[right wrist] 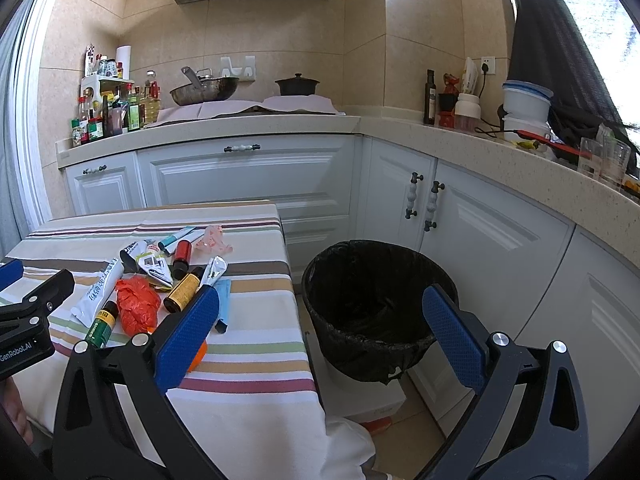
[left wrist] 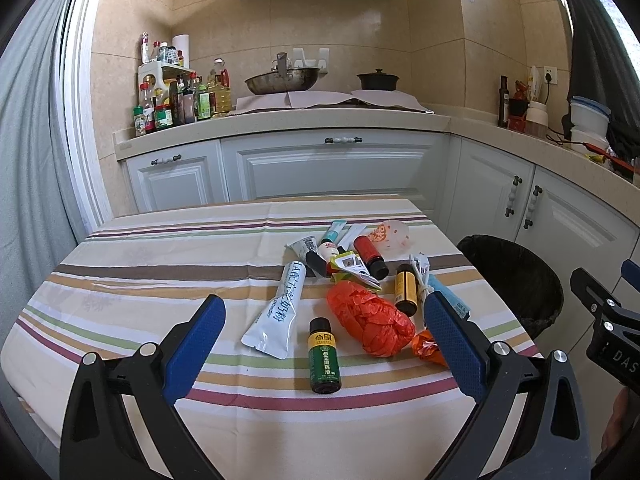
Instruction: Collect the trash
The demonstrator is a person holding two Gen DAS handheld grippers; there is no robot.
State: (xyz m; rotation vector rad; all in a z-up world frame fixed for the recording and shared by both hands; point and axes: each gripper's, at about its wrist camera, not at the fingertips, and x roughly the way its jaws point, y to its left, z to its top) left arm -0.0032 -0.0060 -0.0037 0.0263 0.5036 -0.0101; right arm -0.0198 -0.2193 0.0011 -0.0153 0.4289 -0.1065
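Both tongs are held wide, empty — left tongs (left wrist: 325,322) over the trash (left wrist: 370,325), right tongs (right wrist: 320,312) before the bin (right wrist: 376,308).

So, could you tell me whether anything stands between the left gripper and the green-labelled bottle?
Nothing visible does. The left gripper is open, and the green-labelled bottle lies on the striped tablecloth between its fingers; the orange bag lies just beside it.

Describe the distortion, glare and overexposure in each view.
Left wrist: fisheye bends the cabinets, dark corner vignette, soft sheen on the wall tiles. Right wrist: same bowing, window at upper right blown out; trash bin interior reads very dark.
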